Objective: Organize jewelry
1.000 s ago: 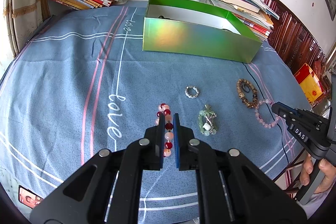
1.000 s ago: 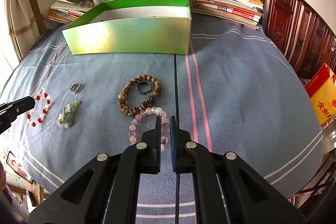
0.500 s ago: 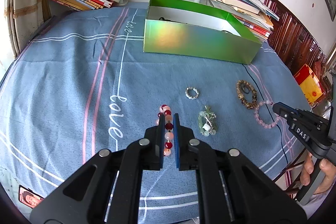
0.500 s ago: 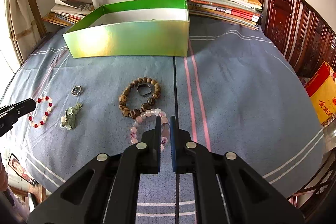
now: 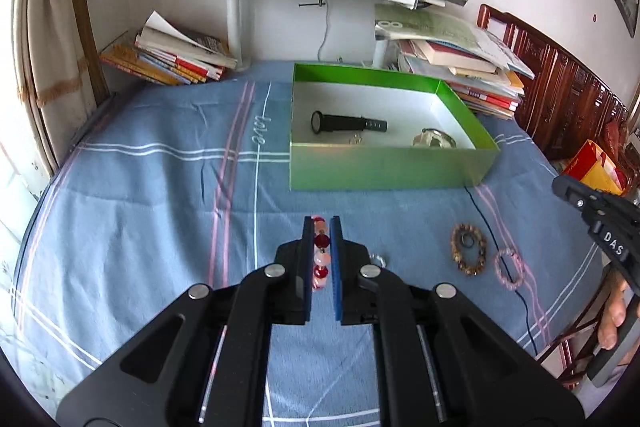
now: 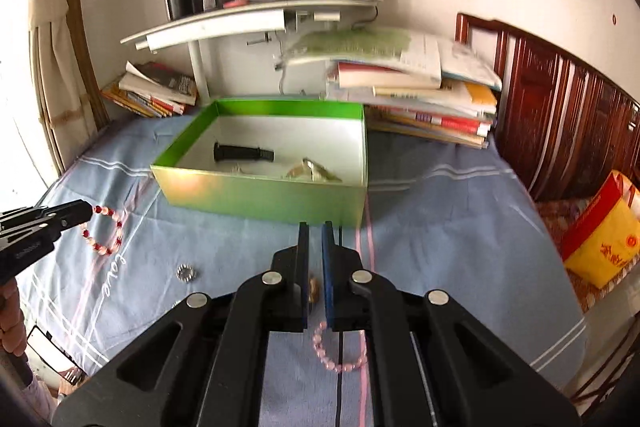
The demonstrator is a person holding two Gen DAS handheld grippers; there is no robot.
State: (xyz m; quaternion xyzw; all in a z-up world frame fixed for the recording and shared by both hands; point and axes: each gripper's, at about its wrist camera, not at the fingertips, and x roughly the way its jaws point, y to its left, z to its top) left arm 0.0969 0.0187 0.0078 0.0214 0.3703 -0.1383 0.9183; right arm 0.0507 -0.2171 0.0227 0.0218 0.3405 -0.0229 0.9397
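My left gripper (image 5: 321,227) is shut on a red and pink bead bracelet (image 5: 321,259), which hangs from its tip above the blue cloth (image 5: 160,227); the right wrist view shows this bracelet (image 6: 105,231) dangling under the left gripper (image 6: 86,207). My right gripper (image 6: 316,235) is shut with nothing between its pads. A pink bead bracelet (image 6: 340,353) lies on the cloth below it, next to a brown bead bracelet (image 5: 469,254). A small silver ring (image 5: 378,259) also lies on the cloth. The open green box (image 5: 392,167) stands beyond.
Inside the box lie a black cylinder (image 5: 348,123) and a silvery piece (image 5: 434,139). A black cable (image 5: 492,231) runs across the cloth. Book stacks (image 5: 172,59) and a shelf stand behind the box. A yellow and red bag (image 6: 600,243) sits off the right edge.
Both grippers have risen and tilted up, so the box's inside now shows. The left one lifted the red bracelet off the cloth. The pink bracelet stayed on the cloth.
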